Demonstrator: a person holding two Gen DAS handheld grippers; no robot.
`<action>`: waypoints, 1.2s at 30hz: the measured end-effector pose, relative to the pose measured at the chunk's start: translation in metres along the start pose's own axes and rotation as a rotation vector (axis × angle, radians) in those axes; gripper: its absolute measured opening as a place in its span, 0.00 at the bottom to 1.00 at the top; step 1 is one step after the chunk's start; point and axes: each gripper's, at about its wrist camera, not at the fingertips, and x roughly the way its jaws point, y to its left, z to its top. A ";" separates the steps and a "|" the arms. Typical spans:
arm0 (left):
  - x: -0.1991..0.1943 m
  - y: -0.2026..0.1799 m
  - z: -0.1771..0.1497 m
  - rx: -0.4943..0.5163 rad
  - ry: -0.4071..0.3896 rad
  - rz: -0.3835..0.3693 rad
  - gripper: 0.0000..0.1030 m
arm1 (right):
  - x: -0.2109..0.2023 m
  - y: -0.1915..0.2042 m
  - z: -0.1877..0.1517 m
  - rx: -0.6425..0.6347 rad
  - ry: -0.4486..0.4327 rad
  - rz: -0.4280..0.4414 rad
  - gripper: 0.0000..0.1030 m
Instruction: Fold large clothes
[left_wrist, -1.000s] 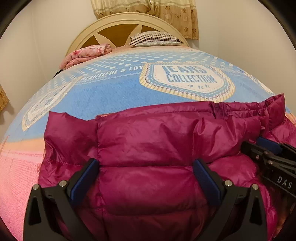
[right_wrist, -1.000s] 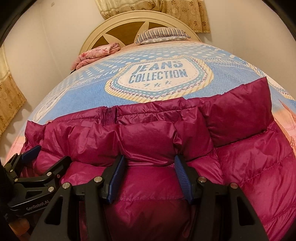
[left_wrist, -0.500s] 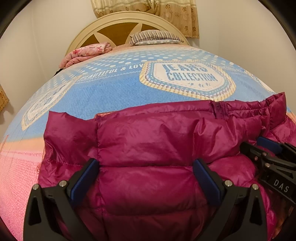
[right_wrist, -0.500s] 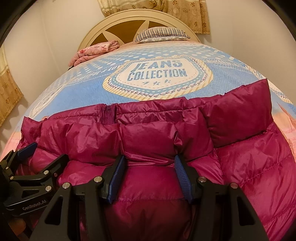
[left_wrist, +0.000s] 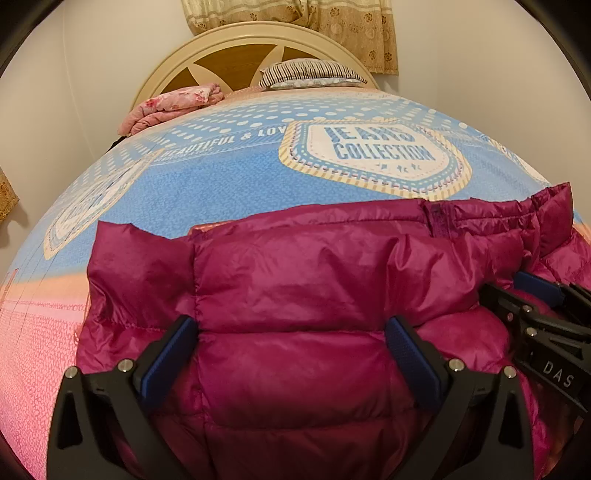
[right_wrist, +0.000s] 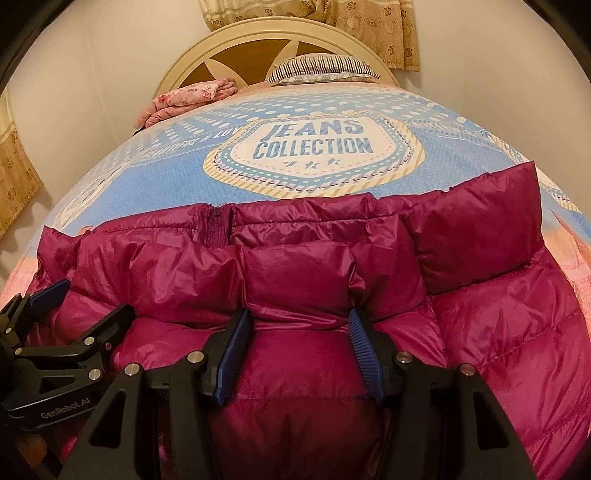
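Both grippers, left (left_wrist: 291, 354) and right (right_wrist: 297, 350), half-open, pinching jacket (left_wrist: 314, 280) folds, lower frame, on bed (left_wrist: 221, 177).

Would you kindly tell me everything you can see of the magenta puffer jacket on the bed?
The magenta puffer jacket is shiny, thin-shelled and quilted in puffy horizontal bands, with a matching zipper at its far edge. It lies bunched on the printed bedspread at the near end of the bed. The right hand-held gripper pinches a fold of it between blue pads; the left hand-held gripper straddles a wider band, its pads against the fabric.
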 end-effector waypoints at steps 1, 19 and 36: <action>0.000 0.000 0.000 -0.001 0.000 0.000 1.00 | 0.000 0.000 0.000 0.000 0.000 0.000 0.55; -0.001 0.005 0.000 -0.015 0.011 -0.011 1.00 | 0.001 0.001 0.000 -0.006 -0.001 -0.008 0.55; -0.094 0.129 -0.086 -0.230 0.019 -0.036 1.00 | -0.029 -0.006 0.003 0.007 -0.023 0.018 0.56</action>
